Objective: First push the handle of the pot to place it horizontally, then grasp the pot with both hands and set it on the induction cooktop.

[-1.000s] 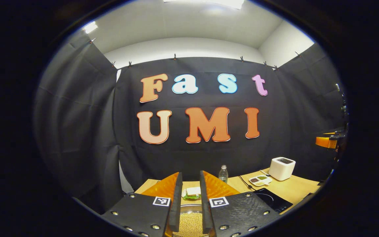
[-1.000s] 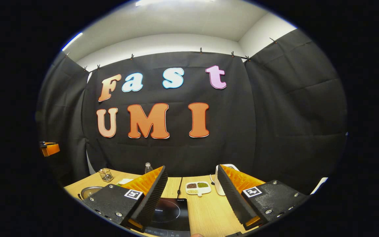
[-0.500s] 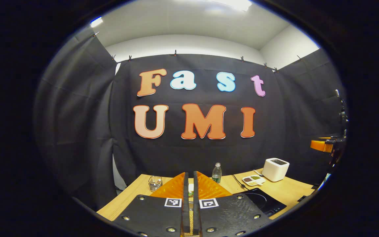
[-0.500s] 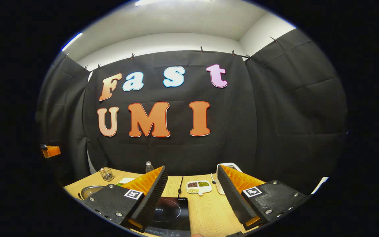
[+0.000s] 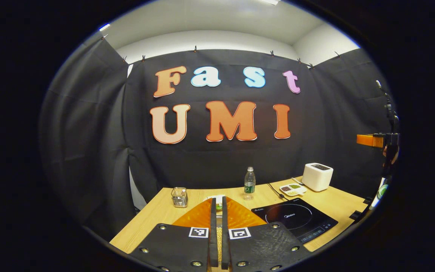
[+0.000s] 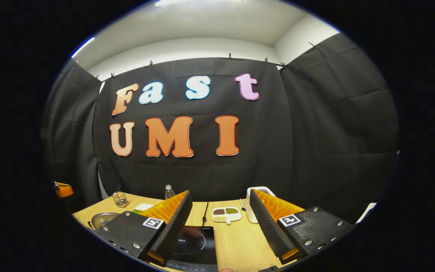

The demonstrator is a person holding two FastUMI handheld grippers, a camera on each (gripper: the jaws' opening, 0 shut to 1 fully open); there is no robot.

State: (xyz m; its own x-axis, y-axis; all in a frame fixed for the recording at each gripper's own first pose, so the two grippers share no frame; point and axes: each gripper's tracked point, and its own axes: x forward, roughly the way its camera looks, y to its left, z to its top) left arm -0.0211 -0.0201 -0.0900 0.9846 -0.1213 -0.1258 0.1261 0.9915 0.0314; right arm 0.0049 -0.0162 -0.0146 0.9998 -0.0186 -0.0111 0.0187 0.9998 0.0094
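The steel pot (image 6: 103, 219) sits on the wooden table at the far left of the right gripper view, partly cut off behind my right gripper's finger; its handle is hidden. The black induction cooktop (image 6: 195, 244) lies between my right gripper's fingers, and my right gripper (image 6: 219, 211) hangs open above it, holding nothing. My left gripper (image 5: 218, 200) is shut, its fingers leaving only a thin slit. Through that slit I see a strip of yellow beans (image 5: 219, 241). The cooktop (image 5: 295, 221) lies to its right.
On the table's far side stand a water bottle (image 5: 249, 183), a small wire basket (image 5: 179, 197), a white boxy appliance (image 5: 317, 176) and a divided dish of beans (image 5: 293, 189). A cable runs from the cooktop to the wall. The other gripper (image 5: 370, 140) shows at the right edge.
My left gripper has gone from open to shut and its view now takes in more of the table and cooktop. My right gripper has stayed open and almost still.
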